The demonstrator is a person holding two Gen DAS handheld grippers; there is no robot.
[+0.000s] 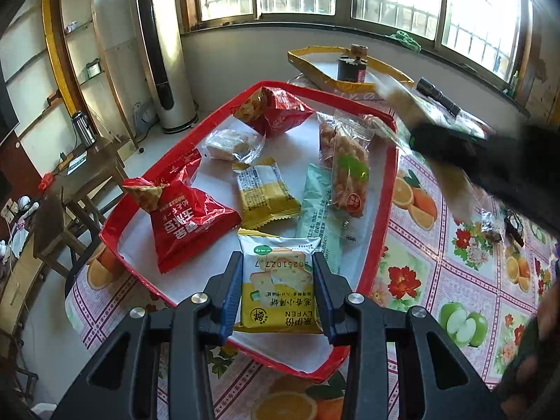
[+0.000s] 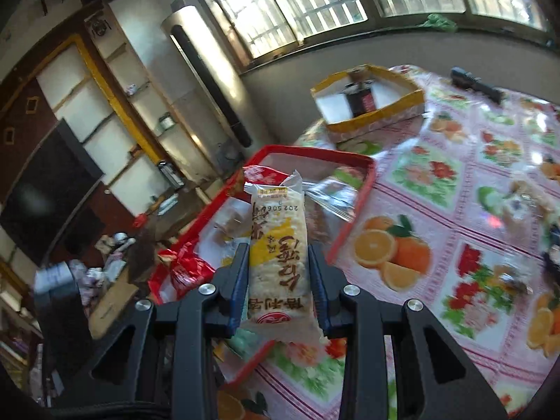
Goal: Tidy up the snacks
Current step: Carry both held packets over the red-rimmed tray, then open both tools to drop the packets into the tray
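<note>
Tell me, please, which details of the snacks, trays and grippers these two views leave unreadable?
- Left wrist view: the right gripper and its rice cracker bar are motion-blurred; the grip is unreadable there.
- Left wrist view: the dark jar in the yellow tray is too small to identify.
- Right wrist view: the held bar hides much of the red tray.
- Right wrist view: wrappers at the right edge are blurred.

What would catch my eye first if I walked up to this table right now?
Probably the red-rimmed tray at the table's edge, strewn with snack packets, including two red bags. Each gripper grips a snack: the left gripper holds a yellow-and-white biscuit packet over the tray's near end, the right gripper a long rice-cracker packet raised beside the tray. Underneath lies a bright tablecloth printed with oranges and flowers.
</note>
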